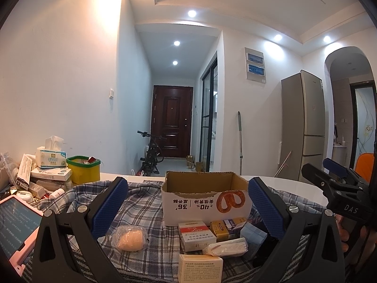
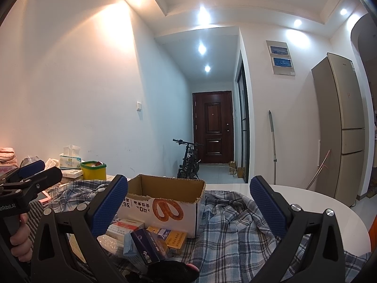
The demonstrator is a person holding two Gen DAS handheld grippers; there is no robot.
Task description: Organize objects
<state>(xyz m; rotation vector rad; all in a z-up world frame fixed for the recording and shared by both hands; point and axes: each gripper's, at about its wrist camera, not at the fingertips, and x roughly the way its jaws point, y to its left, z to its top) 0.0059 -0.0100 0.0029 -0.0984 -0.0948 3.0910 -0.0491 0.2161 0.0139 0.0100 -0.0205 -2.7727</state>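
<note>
Left wrist view starts nearest with a cream carton at the bottom edge, then a wrapped white packet, a red-and-white pack, a gold box and a pale blue box — a loose heap on the plaid cloth. A bagged bun lies a little apart to their left. The left gripper frames all this with its blue pads spread wide and nothing between them; it hovers over the pile, likely choosing a first piece.

Just behind the heap stands the open cardboard box, printed with a pretzel, its top flaps gone. Judging by its place right against the small goods, it is the container they are meant for, and what shows of its inside looks bare.

In the right wrist view the right gripper is equally wide open and holds nothing, aimed past the box's right corner; a dark blue pack lies near its left finger.

Further back on the left sit a pink-cased tablet, a yellow bin and a tissue pack — clutter beyond the cloth.
</note>
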